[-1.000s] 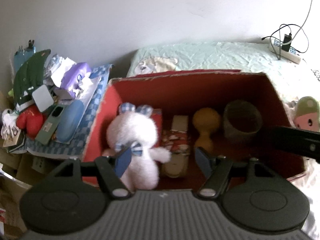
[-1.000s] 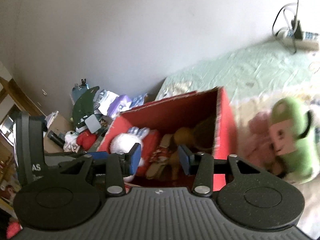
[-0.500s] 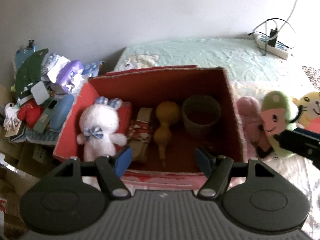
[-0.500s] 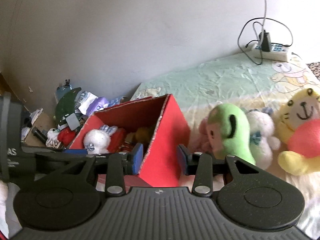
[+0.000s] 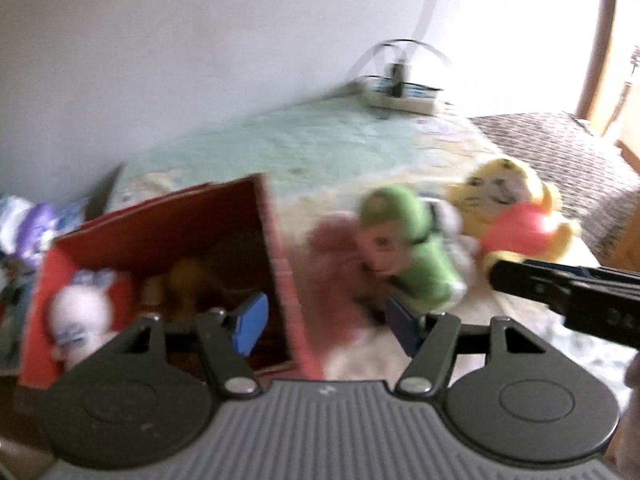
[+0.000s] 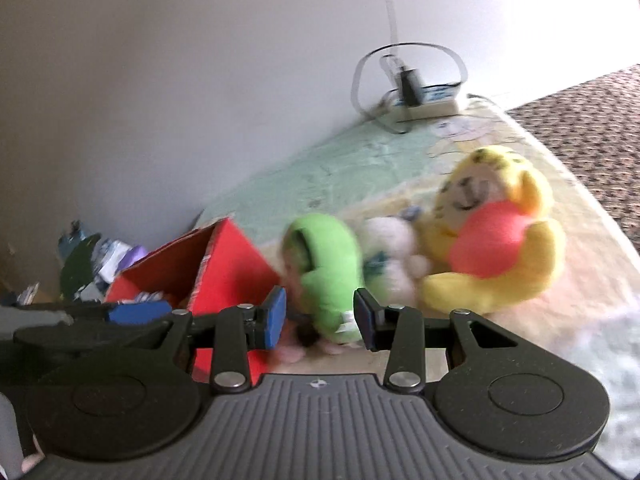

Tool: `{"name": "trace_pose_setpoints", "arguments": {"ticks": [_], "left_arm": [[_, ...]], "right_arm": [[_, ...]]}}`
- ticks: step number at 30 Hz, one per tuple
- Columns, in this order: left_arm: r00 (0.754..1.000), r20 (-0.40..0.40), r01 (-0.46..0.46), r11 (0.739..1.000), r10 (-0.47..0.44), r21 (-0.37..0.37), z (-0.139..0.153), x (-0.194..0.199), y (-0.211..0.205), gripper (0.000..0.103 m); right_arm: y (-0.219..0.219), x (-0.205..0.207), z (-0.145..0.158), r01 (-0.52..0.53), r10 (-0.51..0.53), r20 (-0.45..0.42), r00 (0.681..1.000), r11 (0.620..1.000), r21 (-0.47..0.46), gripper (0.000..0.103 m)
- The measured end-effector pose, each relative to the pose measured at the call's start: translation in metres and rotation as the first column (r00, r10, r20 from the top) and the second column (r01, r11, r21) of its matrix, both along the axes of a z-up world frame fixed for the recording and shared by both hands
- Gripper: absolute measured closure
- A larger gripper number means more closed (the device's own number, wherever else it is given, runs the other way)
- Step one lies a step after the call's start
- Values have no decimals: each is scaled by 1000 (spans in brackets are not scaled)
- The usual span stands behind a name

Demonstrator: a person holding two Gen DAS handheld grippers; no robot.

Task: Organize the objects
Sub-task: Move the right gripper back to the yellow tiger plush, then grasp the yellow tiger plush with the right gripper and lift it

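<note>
A red cardboard box (image 5: 160, 232) stands on the bed and holds a white bunny plush (image 5: 78, 316) and other blurred items. To its right lie a pink plush (image 5: 340, 256), a green plush (image 5: 408, 248) and a yellow plush (image 5: 512, 208) hugging a red shape. My left gripper (image 5: 326, 326) hovers over the box's right wall, its jaws closing on nothing. My right gripper (image 6: 320, 320) is open, its pads framing the green plush (image 6: 324, 264) without touching it. A small white plush (image 6: 396, 256) sits between the green plush and the yellow plush (image 6: 500, 240).
A power strip (image 6: 424, 104) with looped cables lies at the bed's far edge by the wall. A heap of clutter (image 6: 100, 260) sits left of the box (image 6: 232, 264). A brown woven blanket (image 5: 560, 148) covers the bed's right side.
Both views have swung right: the box slid to the left of the frames and the plush toys came to the middle. The left jaws stand narrower than before.
</note>
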State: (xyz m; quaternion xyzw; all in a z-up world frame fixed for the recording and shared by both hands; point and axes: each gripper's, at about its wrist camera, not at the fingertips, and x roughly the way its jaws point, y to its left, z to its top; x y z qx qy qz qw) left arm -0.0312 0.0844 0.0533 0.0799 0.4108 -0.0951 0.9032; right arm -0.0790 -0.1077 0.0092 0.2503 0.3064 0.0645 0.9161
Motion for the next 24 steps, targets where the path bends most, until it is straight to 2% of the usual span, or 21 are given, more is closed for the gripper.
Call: {"name": "trace_pose_setpoints", "arguments": {"ticks": [7,11,12,14,16,17,20,24], "left_arm": [[986,-12,167,985,-167,-43,-16,-1,-74,29],[976,-29,213,973,-216,-88,-26,12,-116,28],[971,-35,232,967,-237,-109,-29,16,-125,26],[969,-58,230,964,-239,-132,-36,28,-143,25],[969,-74,219,961,-234,-171,-41,39,-154,10],[970,-86,206,959,-226,-197,-43,46,-158,8],[968,-115,188,950,-222,-251,-48,61,-169,8],[963,-159,167,947,-216,-274,-57,83,-178,8]], "right_arm": [[-63,3,2,22,-22,12,1000,1000,2,61],[-106,11,-2,13,-13,5,1000,999,35,60],[-116,14,-6,17,-17,-4,1000,999,35,59],[-134,19,-13,31,-30,-23,999,999,45,55],[-149,27,-21,47,-44,-48,998,996,74,54],[-155,31,-26,42,-36,-58,998,994,99,48],[-172,43,-41,53,-38,-92,995,984,169,44],[-180,65,-56,37,-11,-117,993,975,220,44]]}}
